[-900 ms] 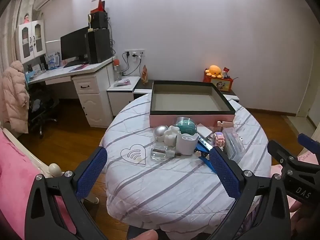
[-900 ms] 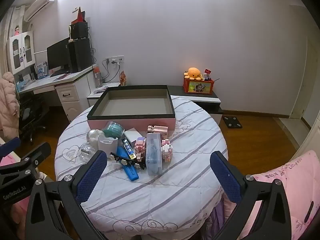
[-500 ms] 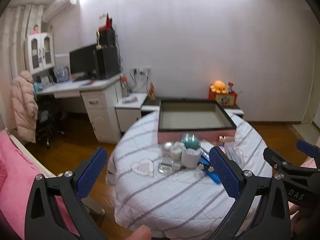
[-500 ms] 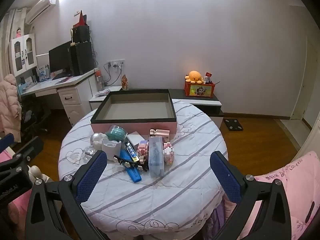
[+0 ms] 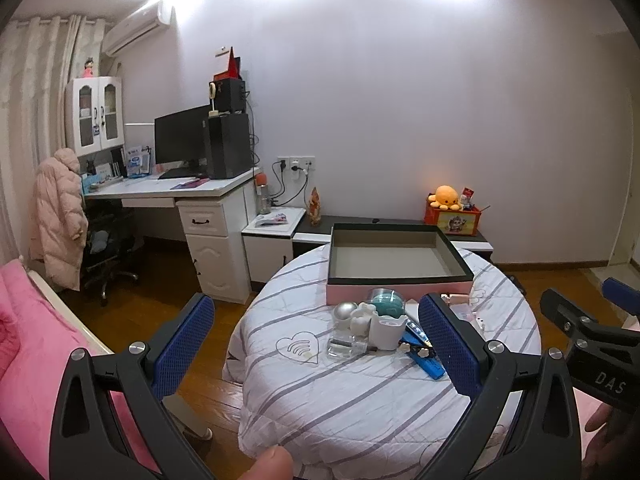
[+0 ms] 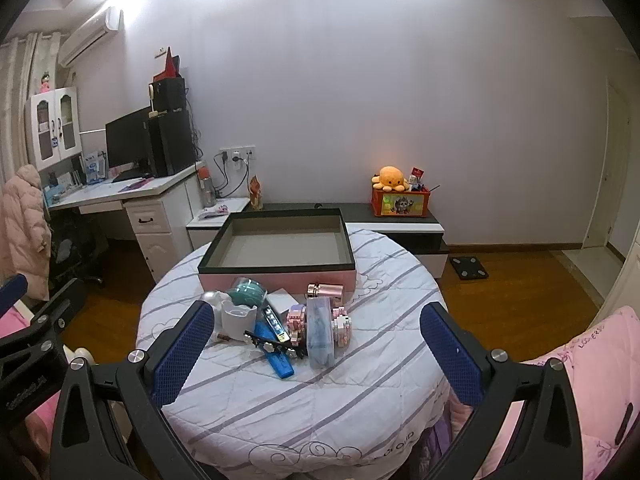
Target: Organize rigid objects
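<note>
A round table with a striped white cloth (image 6: 304, 392) holds a pink box with a black rim (image 6: 276, 272), open and empty, at its far side. In front of the box lies a heap of small objects: a white cup (image 6: 238, 318), a teal round item (image 6: 246, 294), a silver ball (image 5: 345, 312), a blue flat case (image 6: 278, 360), a clear plastic box (image 6: 320, 332), pink block figures (image 6: 296, 318) and a pink metallic tube (image 6: 326, 291). My left gripper (image 5: 316, 344) and my right gripper (image 6: 316, 350) are both open and empty, held back from the table's near side.
A white desk (image 5: 180, 196) with monitor and speakers stands at the left. A low black-topped cabinet (image 6: 396, 220) with an orange plush sits behind the table. A pink bed (image 5: 24, 340) is at the near left, pink bedding (image 6: 592, 380) at the near right.
Both grippers have drawn back and tilted up, so the table looks smaller and lower and more of the ceiling shows. Both stay open; the objects have not moved.
</note>
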